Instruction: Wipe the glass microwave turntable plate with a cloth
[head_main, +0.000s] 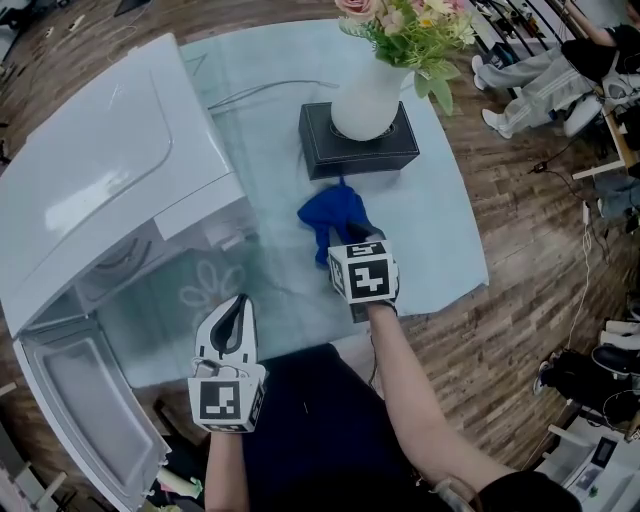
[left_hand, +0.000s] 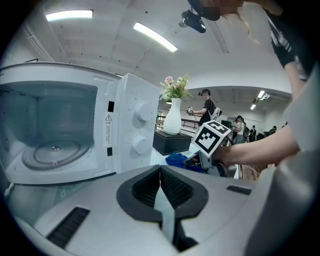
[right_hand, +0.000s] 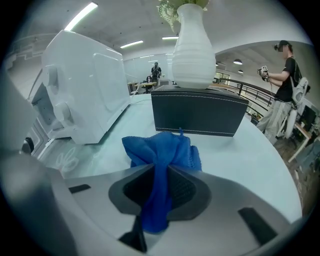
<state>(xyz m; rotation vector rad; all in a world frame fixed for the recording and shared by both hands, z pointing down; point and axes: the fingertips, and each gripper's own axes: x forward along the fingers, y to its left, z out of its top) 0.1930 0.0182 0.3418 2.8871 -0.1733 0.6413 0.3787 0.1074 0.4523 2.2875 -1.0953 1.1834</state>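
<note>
The left gripper (left_hand: 160, 172), jaws pressed together and empty, faces the open microwave (left_hand: 125, 125) with the glass turntable plate (left_hand: 54, 151) inside. The right gripper (right_hand: 159, 175) pinches the blue cloth (right_hand: 162, 147) mid-worktop, just before the black box (right_hand: 199, 114).

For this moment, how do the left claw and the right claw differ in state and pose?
The right claw is clamped on the blue cloth; the left claw is shut with nothing in it. The right claw sits by the black box; the left claw faces the open microwave. What they share: both stand with jaws closed.
</note>
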